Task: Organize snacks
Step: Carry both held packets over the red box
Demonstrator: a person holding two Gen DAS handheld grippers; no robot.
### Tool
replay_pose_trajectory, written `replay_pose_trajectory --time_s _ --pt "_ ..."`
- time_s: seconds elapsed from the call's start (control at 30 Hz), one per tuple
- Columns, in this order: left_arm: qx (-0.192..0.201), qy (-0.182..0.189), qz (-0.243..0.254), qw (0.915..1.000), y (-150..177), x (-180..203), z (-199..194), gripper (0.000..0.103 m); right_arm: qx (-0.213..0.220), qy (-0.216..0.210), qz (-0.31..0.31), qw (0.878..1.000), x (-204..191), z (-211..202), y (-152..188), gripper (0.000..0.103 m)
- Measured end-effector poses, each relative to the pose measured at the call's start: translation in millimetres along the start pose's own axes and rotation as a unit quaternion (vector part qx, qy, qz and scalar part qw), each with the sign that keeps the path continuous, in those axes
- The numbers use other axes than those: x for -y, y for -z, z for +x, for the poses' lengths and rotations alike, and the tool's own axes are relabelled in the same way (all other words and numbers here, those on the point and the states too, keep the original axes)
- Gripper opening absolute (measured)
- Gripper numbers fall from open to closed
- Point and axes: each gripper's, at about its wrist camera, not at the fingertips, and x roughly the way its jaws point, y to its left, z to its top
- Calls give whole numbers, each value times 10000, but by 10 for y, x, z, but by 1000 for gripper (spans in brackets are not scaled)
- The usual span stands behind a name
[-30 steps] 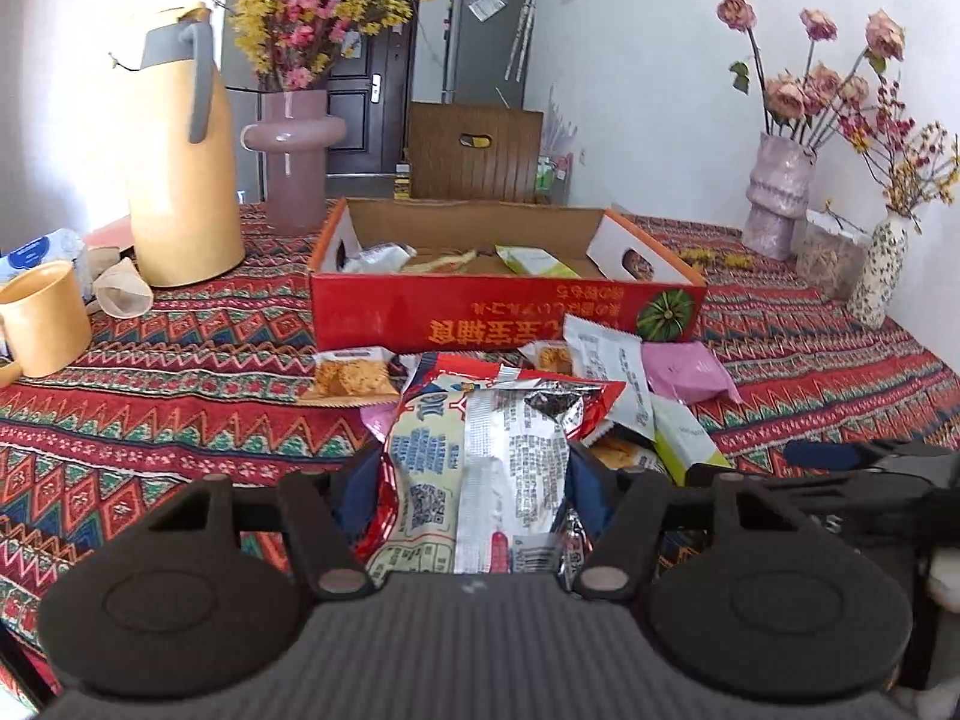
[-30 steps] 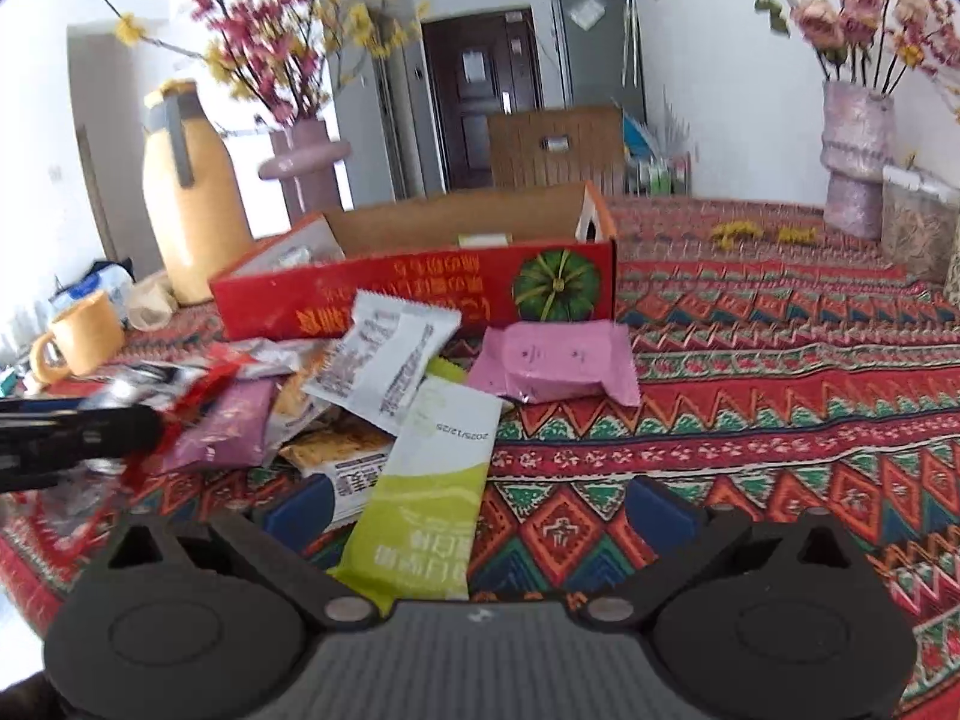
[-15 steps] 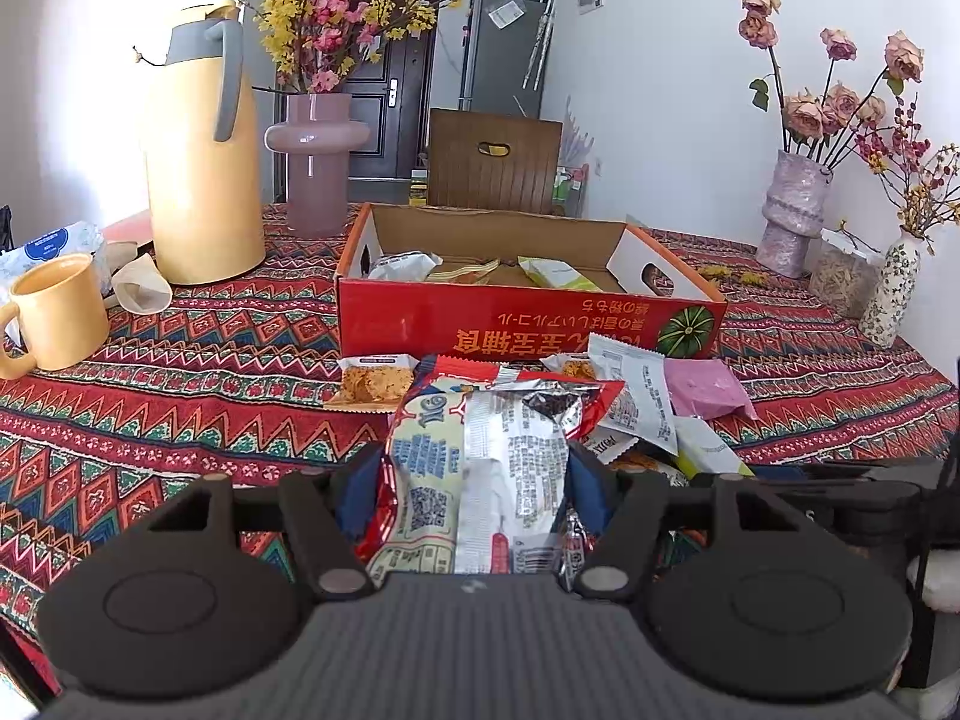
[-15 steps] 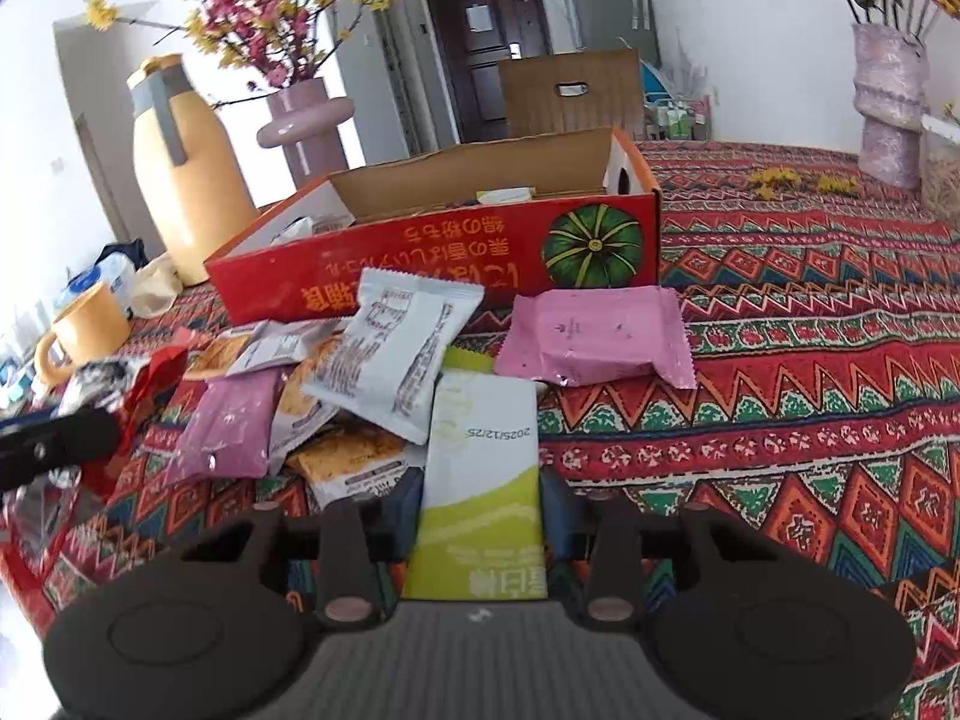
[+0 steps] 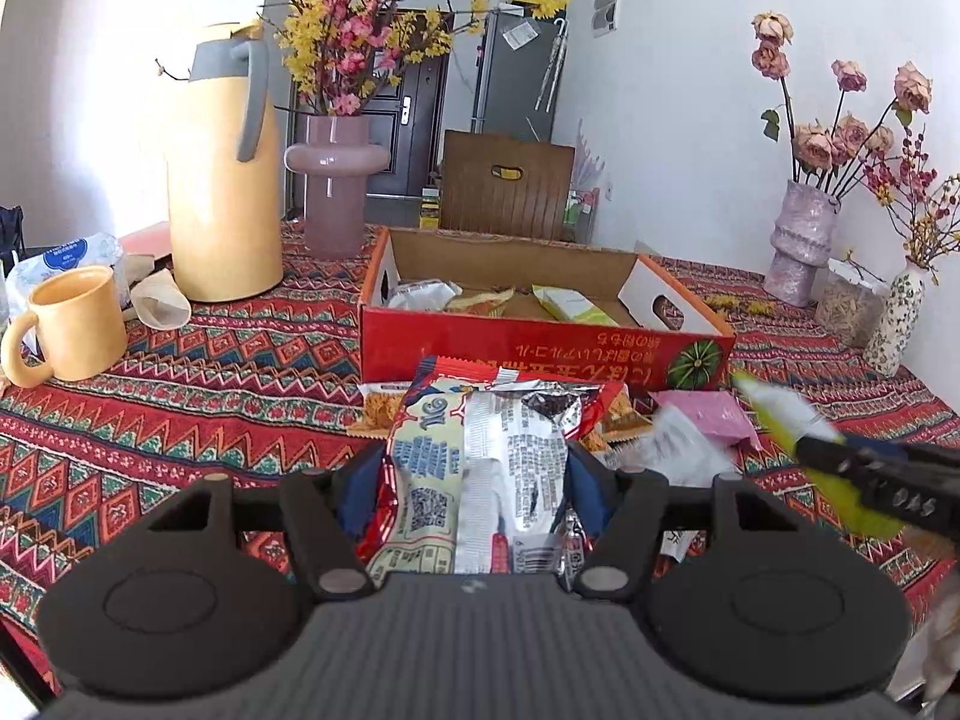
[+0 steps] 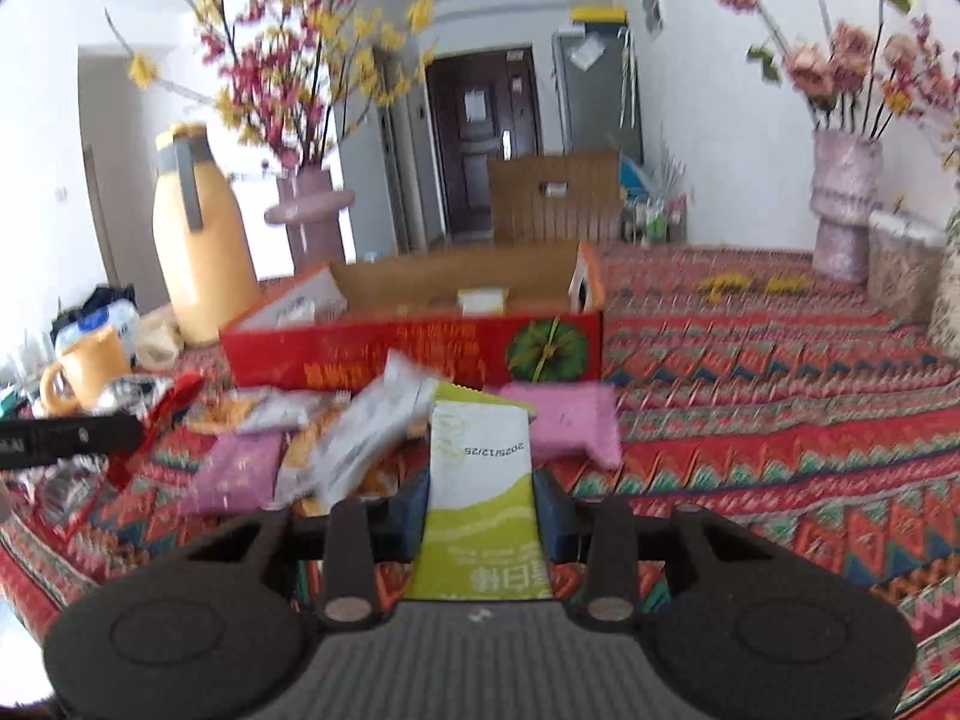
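Note:
My left gripper [image 5: 474,480] is shut on a red and silver snack packet [image 5: 498,456] and holds it above the table, short of the red cardboard box [image 5: 540,348]. My right gripper [image 6: 480,504] is shut on a green and white snack packet [image 6: 480,480], lifted off the pile; it also shows in the left wrist view [image 5: 780,414]. The red box [image 6: 414,354] holds a few packets. A pile of loose snacks [image 6: 324,450] and a pink packet [image 6: 570,420] lie in front of the box.
A yellow thermos jug [image 5: 222,174], a yellow mug [image 5: 75,324] and a pink vase [image 5: 333,180] stand at the left. Vases with dried flowers [image 5: 804,240] stand at the right by the wall. A patterned red cloth [image 6: 780,390] covers the table.
My right gripper closed on the green and white packet and lifted it off the pile. My left gripper rose with the red and silver packet.

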Motion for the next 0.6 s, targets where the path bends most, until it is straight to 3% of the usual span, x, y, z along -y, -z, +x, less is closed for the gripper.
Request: replay_pose_trajectory --time_s 0.2,0.6 --pt "104 -37 5 9999 -112 18 -5 64 341 93 -42 9994 49 -101 -188 35" --pt "357 -160 -30 9992 -473 4 172 64 485 34 -172 9987 -11 190 -508 36"
